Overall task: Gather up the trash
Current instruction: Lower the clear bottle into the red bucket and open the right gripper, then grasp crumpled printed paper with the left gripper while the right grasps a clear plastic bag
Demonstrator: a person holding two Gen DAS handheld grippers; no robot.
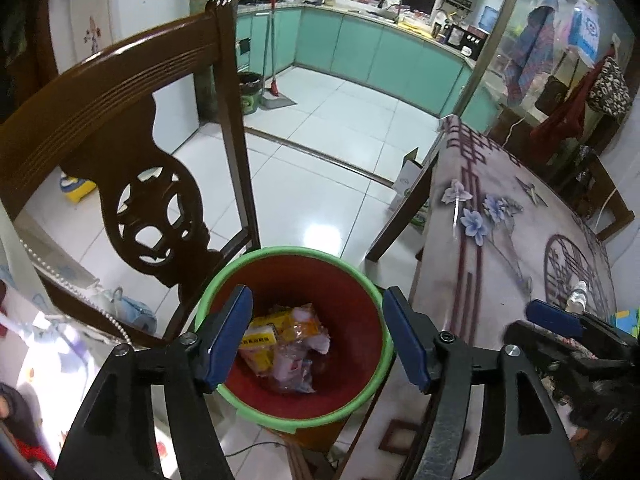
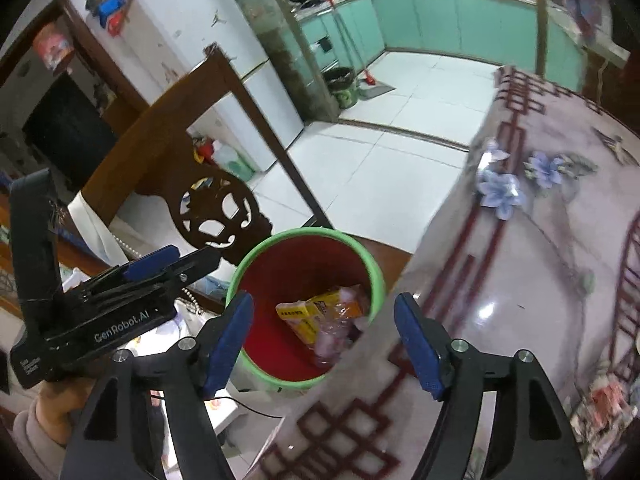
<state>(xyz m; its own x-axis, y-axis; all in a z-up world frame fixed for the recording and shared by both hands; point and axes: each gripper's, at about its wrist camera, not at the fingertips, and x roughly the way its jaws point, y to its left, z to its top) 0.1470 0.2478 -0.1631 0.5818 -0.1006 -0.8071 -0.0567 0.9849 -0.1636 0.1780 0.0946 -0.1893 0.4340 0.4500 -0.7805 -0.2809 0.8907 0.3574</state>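
A red bin with a green rim (image 1: 362,276) stands on the floor between a chair and the table; it also shows in the right wrist view (image 2: 374,268). Yellow and clear plastic wrappers (image 1: 286,344) lie in its bottom, seen too in the right wrist view (image 2: 320,316). My left gripper (image 1: 318,340) is open and empty right above the bin. My right gripper (image 2: 324,342) is open and empty over the table edge beside the bin. More wrappers (image 2: 600,404) lie on the table at the right. A small bottle (image 1: 576,296) lies on the table.
A dark wooden chair (image 1: 120,128) stands left of the bin. The table with a flowered cloth (image 1: 500,240) is to the right. A broom (image 1: 270,60) and a dark bin (image 1: 250,88) stand by the green kitchen cabinets. A white fridge (image 2: 208,72) stands behind the chair.
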